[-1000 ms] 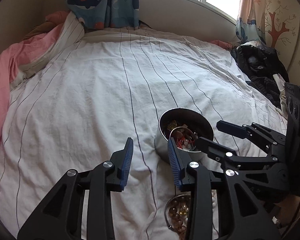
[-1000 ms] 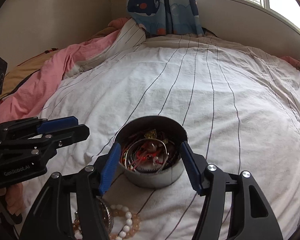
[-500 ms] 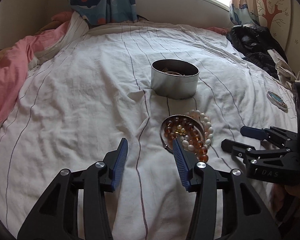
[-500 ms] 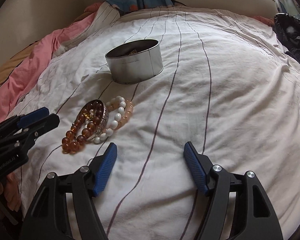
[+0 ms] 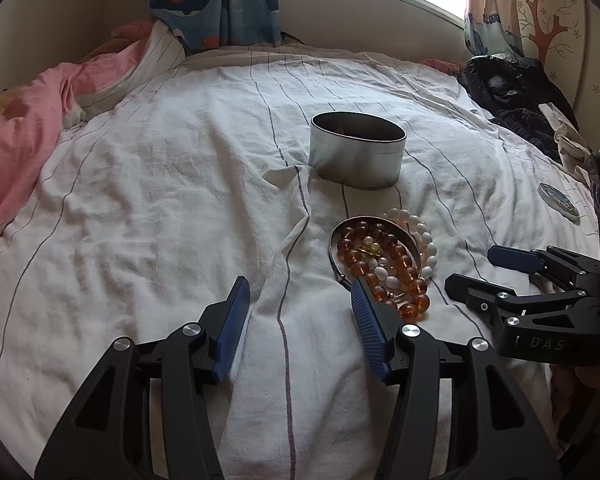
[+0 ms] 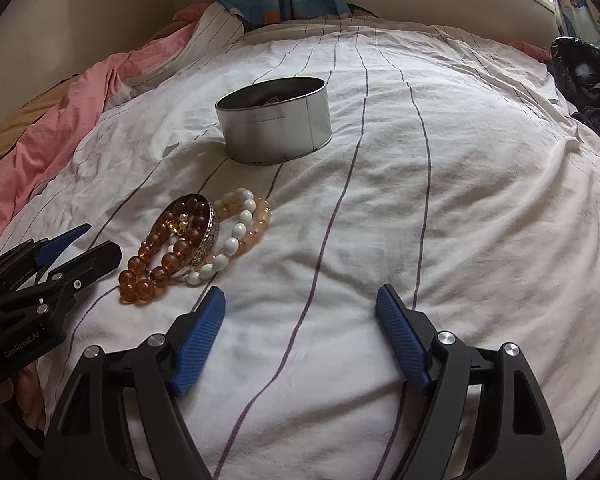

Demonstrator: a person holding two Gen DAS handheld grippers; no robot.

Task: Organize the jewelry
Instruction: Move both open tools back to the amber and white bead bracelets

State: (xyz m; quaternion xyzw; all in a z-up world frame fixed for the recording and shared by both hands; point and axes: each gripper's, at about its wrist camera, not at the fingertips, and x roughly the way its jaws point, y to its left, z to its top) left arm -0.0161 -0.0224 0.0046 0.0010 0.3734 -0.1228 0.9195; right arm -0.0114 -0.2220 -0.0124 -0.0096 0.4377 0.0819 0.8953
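2 grippers wait over the striped bed sheet [image 5: 148,184], both with nothing between the jaws.

The left gripper [image 5: 300,304] and right gripper [image 6: 300,312] have just been opening. The bracelets [image 6: 196,240] lie in a pile near them, left of the right gripper; the round metal tin [image 5: 356,160] stands farther away.

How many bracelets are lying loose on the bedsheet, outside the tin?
4, all in one overlapping pile in front of the round tin: amber bead bracelet, silver bangle, white bead bracelet, pale pink bead bracelet. More may be hidden underneath.
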